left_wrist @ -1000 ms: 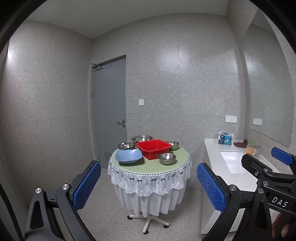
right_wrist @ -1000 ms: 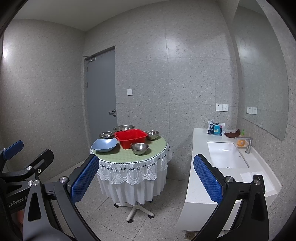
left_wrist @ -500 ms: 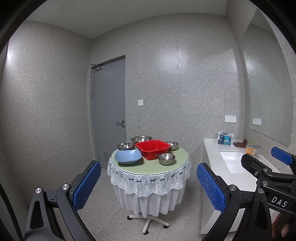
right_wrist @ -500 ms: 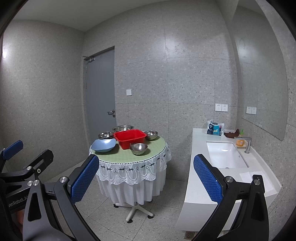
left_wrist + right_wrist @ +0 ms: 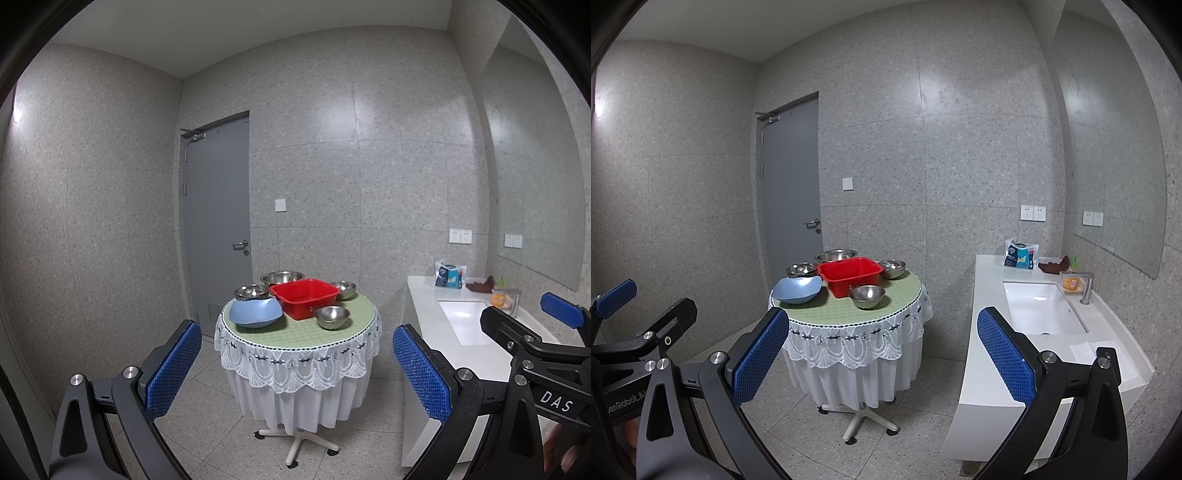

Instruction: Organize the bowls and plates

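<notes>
Bowls on the round table (image 5: 295,334), well ahead of both my grippers.

From the left: blue bowl (image 5: 255,313), small steel bowl (image 5: 252,291), big steel bowl (image 5: 282,277), red basin (image 5: 305,298), front steel bowl (image 5: 332,316), right steel bowl (image 5: 342,289); those whose insides show look empty. My left gripper (image 5: 297,373) and right gripper (image 5: 882,356) spread wide, holding and touching nothing.

Blue bowl (image 5: 255,313), four steel bowls (image 5: 332,316) (upright) around red basin (image 5: 305,296)

Basin (image 5: 305,297) is set mid-table (image 5: 295,332); four bowls are ranged around it; counter (image 5: 476,354) is placed right.
</notes>
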`<state>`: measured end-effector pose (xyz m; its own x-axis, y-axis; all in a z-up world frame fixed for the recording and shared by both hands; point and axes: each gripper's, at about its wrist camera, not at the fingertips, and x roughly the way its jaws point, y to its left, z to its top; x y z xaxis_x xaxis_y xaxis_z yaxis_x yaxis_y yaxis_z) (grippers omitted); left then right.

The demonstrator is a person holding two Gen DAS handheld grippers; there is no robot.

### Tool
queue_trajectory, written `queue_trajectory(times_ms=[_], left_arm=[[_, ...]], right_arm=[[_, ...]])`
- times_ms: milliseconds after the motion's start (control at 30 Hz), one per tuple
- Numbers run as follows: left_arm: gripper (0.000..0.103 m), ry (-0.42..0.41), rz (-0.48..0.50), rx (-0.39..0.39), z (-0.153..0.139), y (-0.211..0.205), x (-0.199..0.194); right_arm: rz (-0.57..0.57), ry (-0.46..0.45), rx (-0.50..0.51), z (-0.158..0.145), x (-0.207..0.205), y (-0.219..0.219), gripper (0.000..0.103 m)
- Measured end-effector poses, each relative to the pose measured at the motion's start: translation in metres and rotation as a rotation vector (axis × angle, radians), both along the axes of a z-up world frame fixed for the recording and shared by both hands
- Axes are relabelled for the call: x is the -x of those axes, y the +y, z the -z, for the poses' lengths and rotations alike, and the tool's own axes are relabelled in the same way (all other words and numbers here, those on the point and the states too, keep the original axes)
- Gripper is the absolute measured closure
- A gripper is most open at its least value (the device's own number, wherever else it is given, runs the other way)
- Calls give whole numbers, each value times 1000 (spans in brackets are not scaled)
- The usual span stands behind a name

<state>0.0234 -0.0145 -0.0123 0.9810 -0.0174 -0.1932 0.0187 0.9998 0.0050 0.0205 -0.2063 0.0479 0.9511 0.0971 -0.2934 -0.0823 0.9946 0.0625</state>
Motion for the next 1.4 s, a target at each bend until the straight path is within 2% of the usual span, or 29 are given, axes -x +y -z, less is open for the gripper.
queue_trajectory(times_ms=[600, 767, 1167, 1400], left_arm=[[1, 11, -10, -11, -2, -9, -11], [1, 24, -19, -14, -10, -19, -20], [1, 84, -40, -11, -32, -41, -60], [1, 117, -34, -21, -34, -45, -103]], right_arm=[[-12, 19, -9, -3, -23, -8, 0], [-20, 30, -16, -6, -35, -14, 0], [-47, 72, -27, -5, -72, -31, 0], [-37, 103, -42, 7, -105, -30, 0]])
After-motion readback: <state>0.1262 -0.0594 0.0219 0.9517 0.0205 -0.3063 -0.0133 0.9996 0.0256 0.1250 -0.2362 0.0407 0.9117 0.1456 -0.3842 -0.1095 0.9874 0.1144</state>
